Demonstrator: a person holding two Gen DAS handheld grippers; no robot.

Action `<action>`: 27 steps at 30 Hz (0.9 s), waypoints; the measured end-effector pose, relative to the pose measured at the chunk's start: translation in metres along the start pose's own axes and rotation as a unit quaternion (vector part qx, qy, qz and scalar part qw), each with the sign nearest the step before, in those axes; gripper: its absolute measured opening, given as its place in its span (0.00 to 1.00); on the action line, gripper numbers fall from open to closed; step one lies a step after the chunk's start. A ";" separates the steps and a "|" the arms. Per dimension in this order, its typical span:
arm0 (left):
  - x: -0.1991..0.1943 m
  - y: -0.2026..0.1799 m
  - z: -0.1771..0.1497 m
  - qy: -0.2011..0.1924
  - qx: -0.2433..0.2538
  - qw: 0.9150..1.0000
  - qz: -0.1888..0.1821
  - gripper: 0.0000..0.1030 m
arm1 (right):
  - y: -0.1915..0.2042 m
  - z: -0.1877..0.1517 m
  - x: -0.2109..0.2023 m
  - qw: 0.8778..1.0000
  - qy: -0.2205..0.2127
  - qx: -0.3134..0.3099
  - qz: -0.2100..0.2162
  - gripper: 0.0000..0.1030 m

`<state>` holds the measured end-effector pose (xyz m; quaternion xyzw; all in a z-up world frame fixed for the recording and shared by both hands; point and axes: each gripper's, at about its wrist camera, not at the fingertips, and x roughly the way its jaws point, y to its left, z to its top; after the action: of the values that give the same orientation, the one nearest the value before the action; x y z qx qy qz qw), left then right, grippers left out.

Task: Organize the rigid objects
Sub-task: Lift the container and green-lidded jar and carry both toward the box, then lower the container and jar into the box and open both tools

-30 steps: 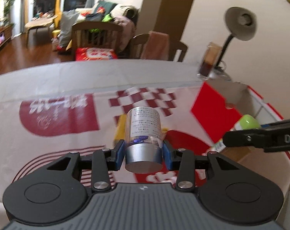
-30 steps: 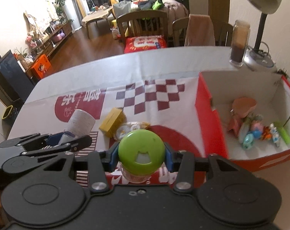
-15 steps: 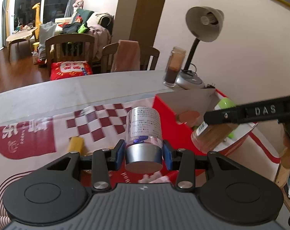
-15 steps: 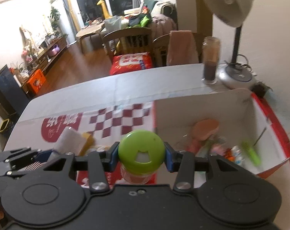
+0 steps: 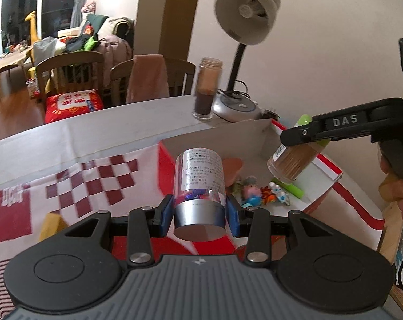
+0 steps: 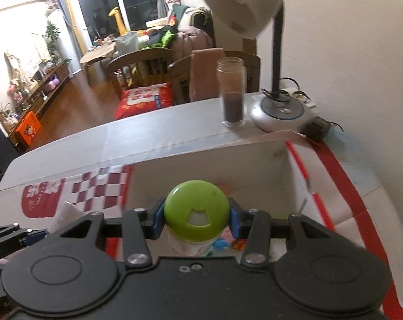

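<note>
My left gripper [image 5: 200, 212] is shut on a clear jar with a silver cap [image 5: 200, 186], held just before the near wall of the red and white box [image 5: 260, 138]. My right gripper [image 6: 197, 220] is shut on a toothpick jar with a green lid [image 6: 197, 210], hanging over the inside of the same box [image 6: 214, 165]. In the left wrist view that toothpick jar [image 5: 293, 161] hangs above the box's right part, clamped in the right gripper [image 5: 302, 136]. Small toys [image 5: 265, 194] and a green stick [image 5: 289, 188] lie on the box floor.
A tall glass jar [image 5: 206, 90] and a desk lamp [image 5: 244, 26] stand behind the box near the wall. A yellow block [image 5: 50, 224] lies on the red checked cloth [image 5: 94, 184] at left. Chairs [image 5: 68, 77] stand beyond the table's far edge.
Both grippers have swung right, from over the cloth toward the box, each still clamped on its jar. The box interior with the toys now lies under the right gripper.
</note>
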<state>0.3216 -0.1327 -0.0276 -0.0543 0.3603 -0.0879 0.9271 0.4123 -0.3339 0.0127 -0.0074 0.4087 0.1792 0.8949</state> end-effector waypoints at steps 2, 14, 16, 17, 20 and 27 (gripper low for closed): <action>0.009 -0.011 0.003 0.005 0.008 1.000 0.000 0.39 | -0.012 -0.001 0.003 1.000 0.005 0.004 -0.004 0.43; 0.080 -0.048 0.019 0.055 0.037 0.998 0.019 0.39 | -0.065 -0.018 0.031 0.998 0.066 0.000 0.003 0.43; 0.091 -0.052 0.023 0.059 0.040 0.997 0.023 0.39 | -0.065 -0.022 0.035 0.997 0.080 -0.009 0.010 0.43; 0.097 -0.052 0.025 0.062 0.041 0.997 0.026 0.39 | -0.065 -0.023 0.037 0.996 0.085 -0.014 0.012 0.43; 0.113 -0.054 0.030 0.072 0.044 0.996 0.037 0.39 | -0.067 -0.027 0.044 0.995 0.098 -0.023 0.018 0.43; 0.147 -0.057 0.037 0.095 0.043 0.993 0.054 0.39 | -0.066 -0.031 0.058 0.990 0.131 -0.042 0.040 0.43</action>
<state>0.4460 -0.2168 -0.0879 0.0140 0.4448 -0.0584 0.8936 0.4462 -0.3826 -0.0588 -0.0523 0.5147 0.2291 0.8246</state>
